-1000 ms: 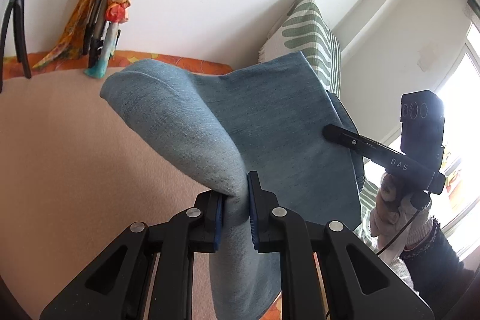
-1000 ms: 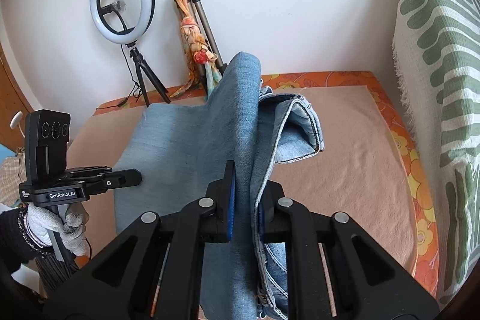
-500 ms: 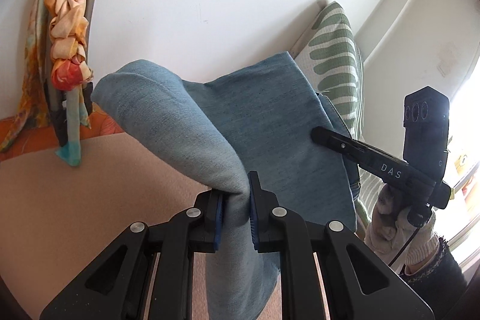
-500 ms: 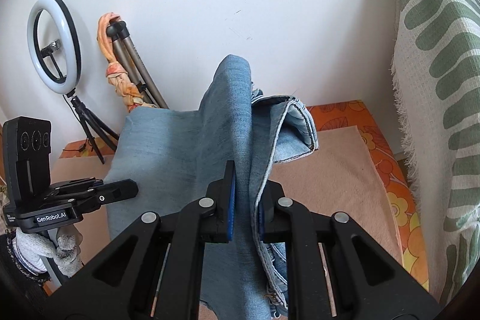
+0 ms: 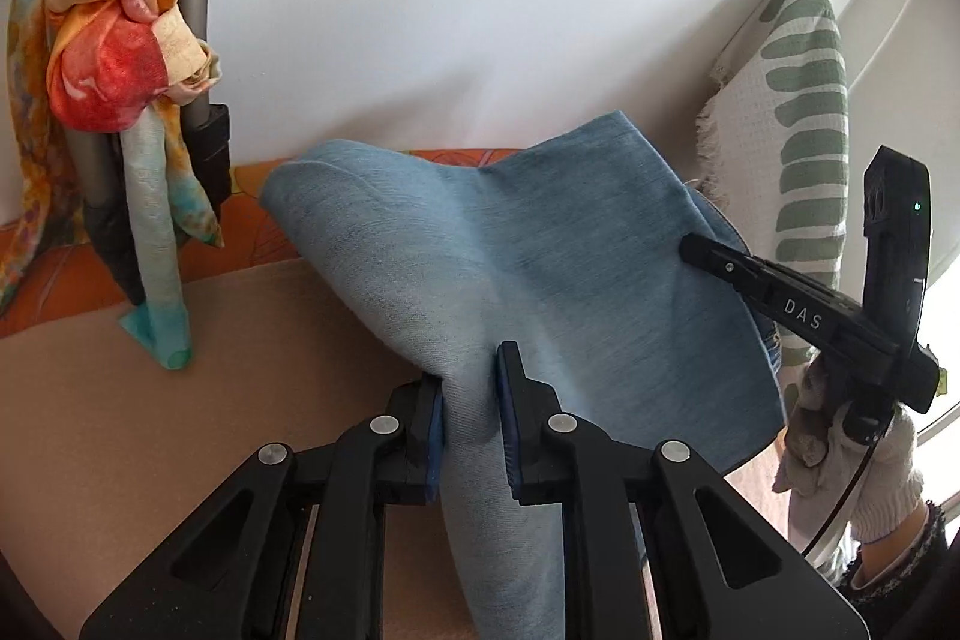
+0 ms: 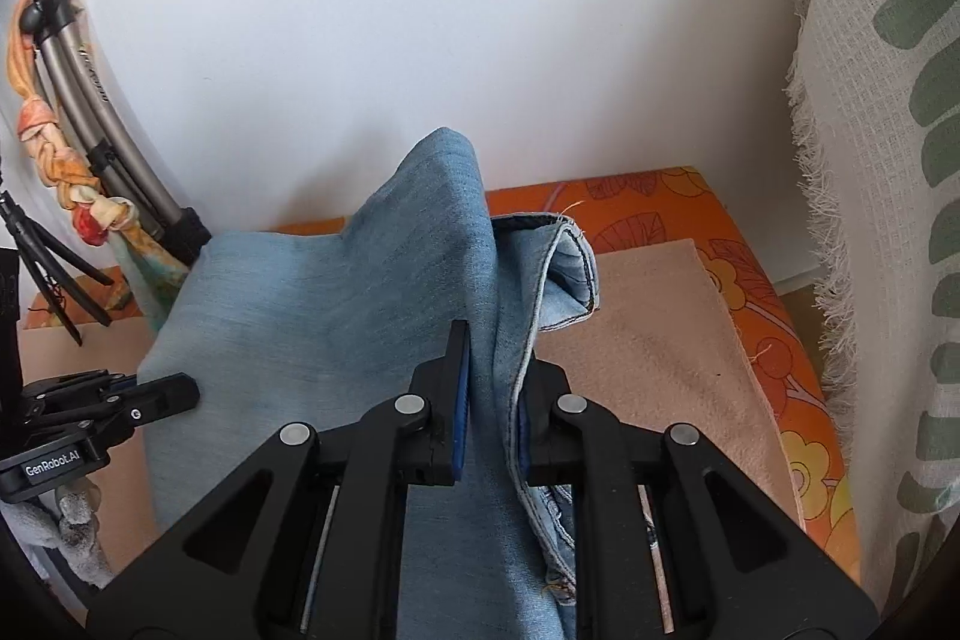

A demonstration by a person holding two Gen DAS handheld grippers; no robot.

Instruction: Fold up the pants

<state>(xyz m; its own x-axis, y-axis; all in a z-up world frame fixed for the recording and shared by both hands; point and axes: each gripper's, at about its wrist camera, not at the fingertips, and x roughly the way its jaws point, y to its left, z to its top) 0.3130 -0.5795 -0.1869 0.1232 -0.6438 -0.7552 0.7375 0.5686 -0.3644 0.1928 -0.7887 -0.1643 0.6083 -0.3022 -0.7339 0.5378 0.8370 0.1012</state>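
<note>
The light blue denim pants (image 5: 540, 268) hang as a fold stretched between my two grippers above the tan blanket (image 5: 180, 400). My left gripper (image 5: 471, 382) pinches one end of the fold; its jaws are opening slightly, with denim still filling the gap. My right gripper (image 6: 492, 370) holds the other end, where a hemmed edge (image 6: 570, 274) curls out to the right; its jaws are also opening, with cloth between the pads. Each view shows the other gripper at the cloth's far side, the right gripper (image 5: 696, 247) and the left gripper (image 6: 186, 391), both in gloved hands.
A white wall stands close behind. A tripod wrapped in an orange scarf (image 5: 114, 82) leans at the left. A green-and-white striped pillow (image 5: 804, 118) stands at the right. An orange floral cover (image 6: 654, 214) borders the blanket (image 6: 654, 340).
Both grippers have carried the denim fold toward the wall and downward. The tripod and the pillow look larger, and the ring light has left the right wrist view.
</note>
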